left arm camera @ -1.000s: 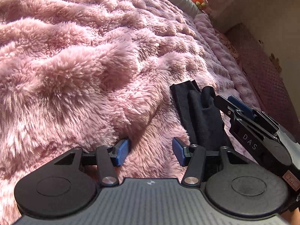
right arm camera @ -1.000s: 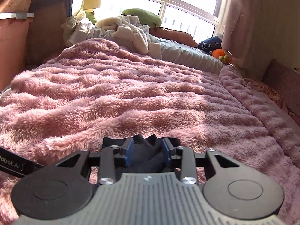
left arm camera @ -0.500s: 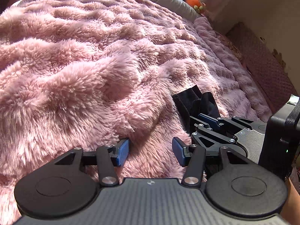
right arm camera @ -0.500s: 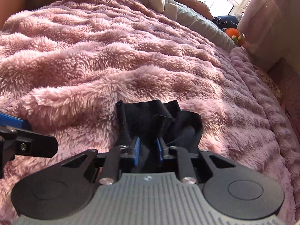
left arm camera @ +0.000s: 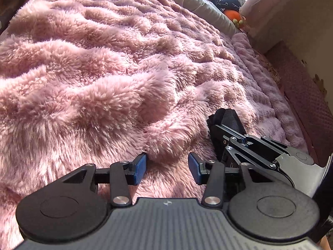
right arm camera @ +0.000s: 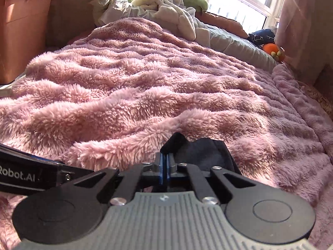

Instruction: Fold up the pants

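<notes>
Black pants (right arm camera: 199, 152) lay bunched on the pink blanket (right arm camera: 129, 95), lower centre of the right wrist view, clenched in the right gripper (right arm camera: 166, 166); the left gripper (left arm camera: 166, 167), released, stood lower left of them, empty

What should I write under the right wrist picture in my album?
Right gripper shut on black pants atop a fluffy pink blanket.

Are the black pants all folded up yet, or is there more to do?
Not yet. The black pants are bunched in a small heap on the pink blanket, so no neat fold shows. The right gripper is pinching their edge. The left gripper is open and holds nothing. Smoothing and folding are left.
</notes>
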